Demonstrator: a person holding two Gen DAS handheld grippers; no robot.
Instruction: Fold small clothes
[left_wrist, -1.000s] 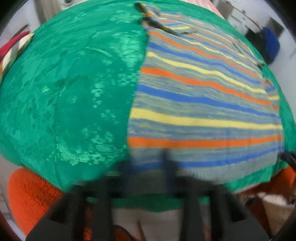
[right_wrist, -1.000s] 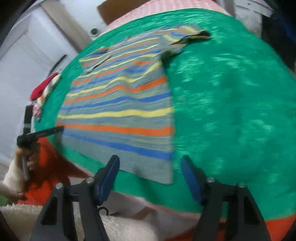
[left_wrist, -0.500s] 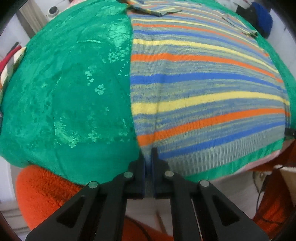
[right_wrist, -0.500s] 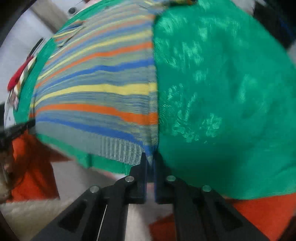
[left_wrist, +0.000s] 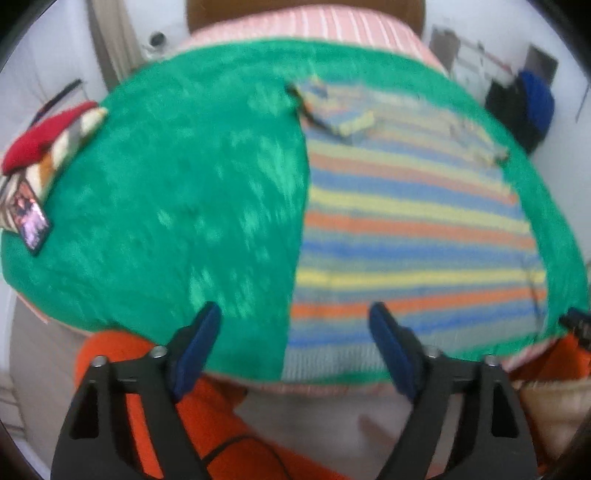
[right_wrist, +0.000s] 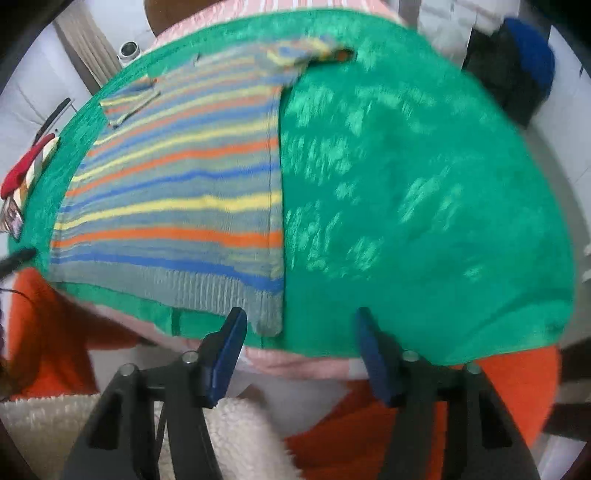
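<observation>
Looking down along the left gripper (left_wrist: 295, 332), we see its blue-padded jaws spread wide, having just opened, with nothing pinched between them; the near left hem corner of the striped knit sweater (left_wrist: 406, 236) lies below the gap, apart from the pads. The sweater rests flat on the green cloth (left_wrist: 192, 206), folded lengthwise into a narrow panel, with a sleeve end tucked at the far edge. Our right gripper (right_wrist: 301, 334) also has its jaws parted, having just opened, and it hangs just above the sweater's (right_wrist: 177, 192) near right hem corner without gripping it. The green cloth (right_wrist: 424, 192) covers a pink striped surface (left_wrist: 314, 22). At the left edge of the cloth sits a red and patterned bundle (left_wrist: 44, 147), perhaps more folded clothing, though blur keeps us from telling. Orange fabric (right_wrist: 424, 424) fills the foreground below both grippers.
</observation>
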